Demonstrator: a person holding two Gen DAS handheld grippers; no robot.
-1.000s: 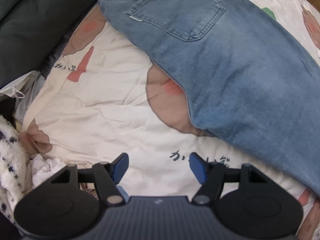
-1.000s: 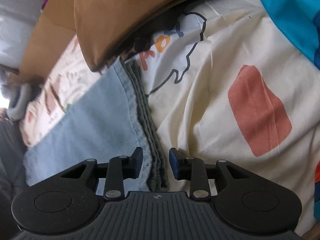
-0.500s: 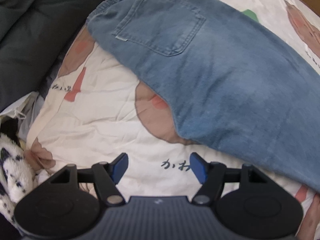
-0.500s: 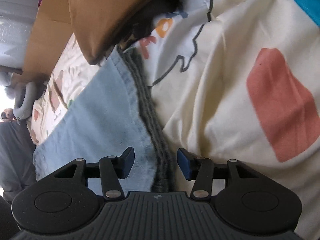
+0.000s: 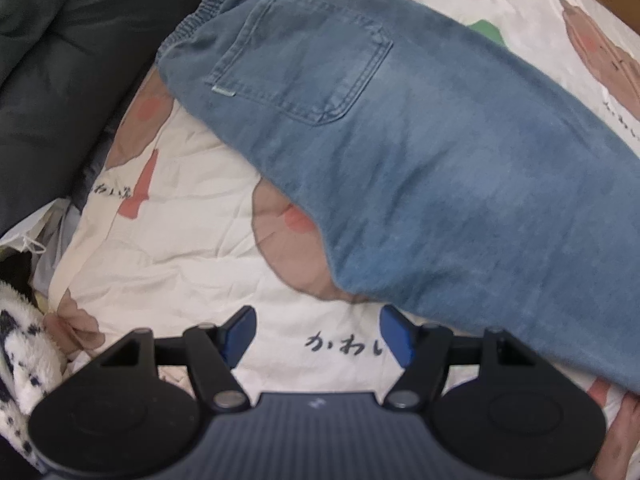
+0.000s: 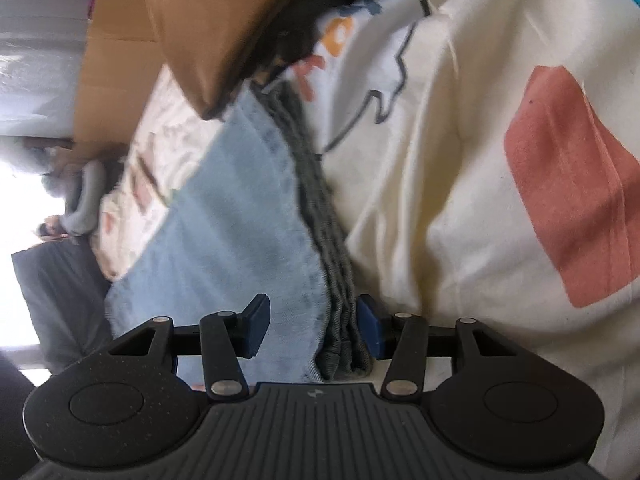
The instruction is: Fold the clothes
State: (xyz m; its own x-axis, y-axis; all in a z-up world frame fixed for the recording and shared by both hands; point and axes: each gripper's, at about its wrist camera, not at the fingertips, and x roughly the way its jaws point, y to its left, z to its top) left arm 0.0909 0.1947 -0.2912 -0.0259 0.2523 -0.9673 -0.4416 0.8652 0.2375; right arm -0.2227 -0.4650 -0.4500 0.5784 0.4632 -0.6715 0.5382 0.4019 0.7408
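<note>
Blue jeans [image 5: 460, 168] lie flat on a cream printed bedsheet [image 5: 168, 248], back pocket up, elastic waistband at the upper left. My left gripper [image 5: 318, 336] hovers open over bare sheet just short of the jeans' near edge, nothing between its fingers. In the right wrist view the jeans' pale leg [image 6: 224, 248] ends in a grey ribbed cuff [image 6: 340, 300]. My right gripper [image 6: 312, 328] stands open around that cuff end, with the denim and the cuff lying between its blue pads.
A dark green quilt [image 5: 68, 60] lies at the upper left. A white spotted fleece [image 5: 20, 356] sits at the lower left. A folded brown garment [image 6: 224, 24] lies beyond the cuff, with brown cardboard [image 6: 112, 64] behind it. The sheet [image 6: 460, 200] spreads to the right.
My right gripper's fingers have spread wider and now stand on either side of the cuff. The left gripper has drawn back, so more of the waistband shows.
</note>
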